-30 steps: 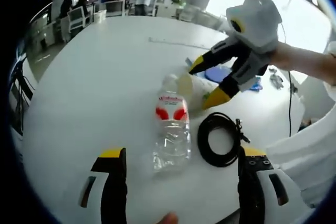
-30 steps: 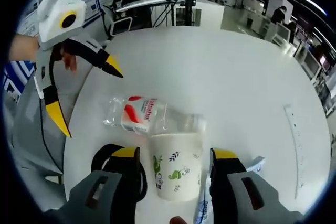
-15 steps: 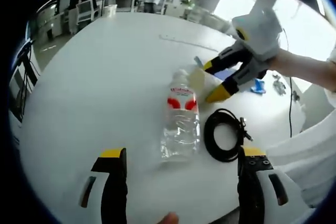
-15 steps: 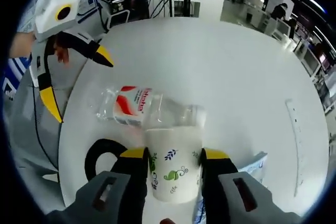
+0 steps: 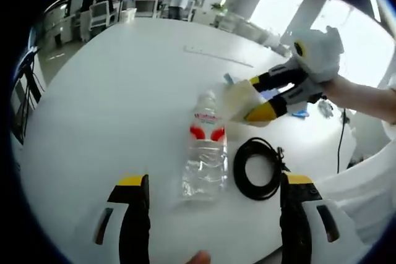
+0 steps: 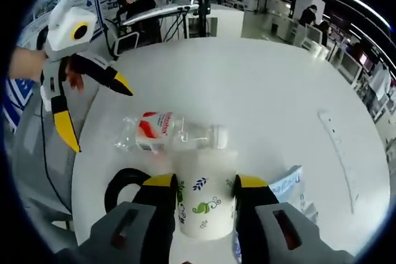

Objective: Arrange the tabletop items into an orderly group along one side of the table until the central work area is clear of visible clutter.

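1. In the left gripper view, the white table [image 5: 111, 91] lies broad and bare across the left half, out to its far curved edge.
2. The left gripper [image 5: 210, 205] hangs with its jaws wide apart, nothing between them, near the table's near edge.
3. Ahead of those jaws a clear plastic bottle [image 5: 205, 153] lies on its side, cap pointing away; just right of it sits a coiled black cable [image 5: 257, 168], close by but apart from the bottle.
4. Past the bottle's cap the right gripper [image 5: 257, 100] is clamped on a paper cup [image 5: 235, 97].
5. In the right gripper view, the left gripper [image 6: 93, 112] hovers open at the left, over the table's edge.
6. The bottle [image 6: 170, 135] lies crosswise just beyond the cup [image 6: 204, 199], which the right gripper [image 6: 203, 183] pinches between its yellow-tipped jaws; whether the cup touches the bottle cannot be told.
7. A blue-and-white packet [image 6: 288, 183] lies right of the cup, and open tabletop [image 6: 272, 91] stretches beyond.
8. Against a second ago, the right jaws have drawn in from a loose straddle to a firm clamp on the cup.
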### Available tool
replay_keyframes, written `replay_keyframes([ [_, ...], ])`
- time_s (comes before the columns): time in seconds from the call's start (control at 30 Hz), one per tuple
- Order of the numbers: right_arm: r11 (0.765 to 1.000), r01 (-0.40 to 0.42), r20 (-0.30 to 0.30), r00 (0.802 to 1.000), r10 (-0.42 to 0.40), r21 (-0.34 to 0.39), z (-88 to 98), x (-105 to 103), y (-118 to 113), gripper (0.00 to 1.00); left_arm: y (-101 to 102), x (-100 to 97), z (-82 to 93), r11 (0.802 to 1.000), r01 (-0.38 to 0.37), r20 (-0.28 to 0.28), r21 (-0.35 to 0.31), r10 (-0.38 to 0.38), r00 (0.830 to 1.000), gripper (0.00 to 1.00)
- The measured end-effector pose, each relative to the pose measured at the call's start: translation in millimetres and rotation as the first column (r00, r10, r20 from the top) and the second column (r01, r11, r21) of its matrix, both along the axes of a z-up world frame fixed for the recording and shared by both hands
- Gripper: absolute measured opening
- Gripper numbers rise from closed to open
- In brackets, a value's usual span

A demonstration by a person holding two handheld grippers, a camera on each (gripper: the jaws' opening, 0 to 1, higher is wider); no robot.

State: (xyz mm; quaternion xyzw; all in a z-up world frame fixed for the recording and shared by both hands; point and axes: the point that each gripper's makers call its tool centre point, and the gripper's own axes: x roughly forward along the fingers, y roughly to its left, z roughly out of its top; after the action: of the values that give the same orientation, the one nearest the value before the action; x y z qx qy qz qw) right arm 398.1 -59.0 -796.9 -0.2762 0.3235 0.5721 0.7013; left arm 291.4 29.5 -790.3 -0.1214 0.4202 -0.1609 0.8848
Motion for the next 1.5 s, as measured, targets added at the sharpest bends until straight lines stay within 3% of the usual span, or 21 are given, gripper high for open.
replay_keyframes([
  [0.17, 0.995, 0.069, 0.031, 0.997, -0.071, 0.071, 12.7, 6, -8, 0.34, -8, 4.6, 3.7, 1.0, 0.018, 0.008, -0.005, -0.018, 1.0, 0.83],
  [0.3, 0.977, 0.152, 0.026, 0.987, -0.157, 0.151, 23.4, 11, -13, 0.34, -10, 4.9, 3.3, 0.999, 0.044, 0.005, 0.01, -0.044, 0.999, 0.83],
  [0.4, 0.947, 0.223, -0.004, 0.973, -0.229, 0.231, 33.7, 15, -14, 0.34, -13, 7.2, 5.5, 0.999, 0.049, 0.011, 0.007, -0.049, 0.999, 0.83],
  [0.43, 0.925, 0.267, -0.032, 0.963, -0.268, 0.269, 37.8, 17, -15, 0.34, -13, 7.8, 5.7, 0.999, 0.053, 0.011, 0.01, -0.053, 0.999, 0.83],
  [0.57, 0.878, 0.352, -0.087, 0.935, -0.343, 0.324, 42.6, 24, -19, 0.34, -17, 10.1, 8.1, 0.998, 0.063, 0.016, 0.01, -0.063, 0.998, 0.83],
  [0.73, 0.85, 0.364, -0.09, 0.929, -0.358, 0.38, 56.0, 25, -19, 0.34, -23, 11.0, 10.4, 0.996, 0.09, 0.022, 0.023, -0.091, 0.996, 0.83],
  [0.93, 0.738, 0.469, -0.221, 0.882, -0.416, 0.484, 79.5, 28, -10, 0.35, -31, 21.2, 11.9, 0.996, 0.084, 0.036, 0.008, -0.084, 0.996, 0.83],
  [0.97, 0.73, 0.469, -0.226, 0.882, -0.414, 0.496, 82.6, 27, -9, 0.35, -33, 21.9, 11.9, 0.996, 0.088, 0.037, 0.008, -0.088, 0.995, 0.83],
  [1.07, 0.73, 0.462, -0.215, 0.886, -0.412, 0.503, 84.7, 25, -5, 0.35, -38, 26.3, 12.8, 0.995, 0.099, 0.041, 0.011, -0.099, 0.994, 0.82],
  [1.17, 0.691, 0.495, -0.275, 0.868, -0.413, 0.527, 90.5, 23, -1, 0.35, -41, 32.9, 16.7, 0.996, 0.091, 0.055, 0.006, -0.091, 0.994, 0.81],
  [1.33, 0.697, 0.477, -0.254, 0.878, -0.406, 0.535, 96.3, 21, 1, 0.35, -46, 43.3, 20.8, 0.996, 0.085, 0.074, 0.001, -0.084, 0.994, 0.81],
  [1.4, 0.669, 0.495, -0.29, 0.868, -0.402, 0.554, 102.6, 20, 4, 0.35, -48, 47.8, 22.5, 0.997, 0.079, 0.082, 0.0, -0.079, 0.993, 0.8],
  [1.5, 0.662, 0.498, -0.293, 0.867, -0.404, 0.561, 106.2, 18, 5, 0.35, -54, 55.9, 25.4, 0.997, 0.071, 0.095, -0.01, -0.07, 0.993, 0.8],
])
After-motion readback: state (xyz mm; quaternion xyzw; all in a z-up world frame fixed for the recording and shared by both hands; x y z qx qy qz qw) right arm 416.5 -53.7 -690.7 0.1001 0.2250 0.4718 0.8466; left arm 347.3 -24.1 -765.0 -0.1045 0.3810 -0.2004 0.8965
